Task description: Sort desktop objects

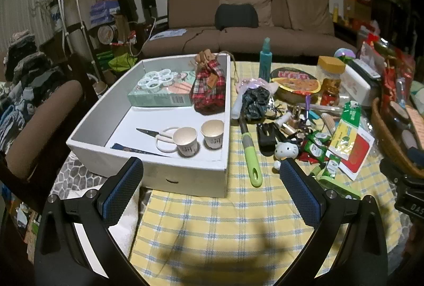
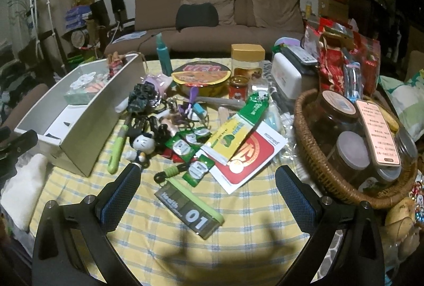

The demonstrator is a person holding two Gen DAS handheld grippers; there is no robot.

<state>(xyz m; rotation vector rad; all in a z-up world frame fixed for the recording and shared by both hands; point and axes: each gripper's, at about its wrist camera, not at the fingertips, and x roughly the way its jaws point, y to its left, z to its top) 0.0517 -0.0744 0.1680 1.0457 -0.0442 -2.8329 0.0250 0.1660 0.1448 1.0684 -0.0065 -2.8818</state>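
Note:
A white box (image 1: 148, 172) (image 2: 87, 124) stands at the table's left and holds two paper cups (image 1: 186, 140), scissors (image 1: 159, 136), a plaid pouch (image 1: 209, 90) and a teal carton (image 1: 161, 95). To its right lies a loose pile: a green-handled tool (image 1: 251, 156) (image 2: 116, 151), a cat figure (image 1: 285, 149) (image 2: 143, 144), green sachets (image 2: 197, 168), a red and white card (image 2: 249, 161) and a flat green case (image 2: 189, 209). My left gripper (image 1: 212, 185) hovers open over the cloth before the box. My right gripper (image 2: 208, 193) is open above the green case, holding nothing.
A wicker basket (image 2: 323, 169) (image 1: 384, 137) full of jars sits at the right. Behind the pile are a noodle bowl (image 2: 201, 79), a yellow-lidded jar (image 2: 247, 58), a teal bottle (image 1: 265, 61) and a white case (image 2: 287, 79). A chair (image 1: 42, 121) is left of the table.

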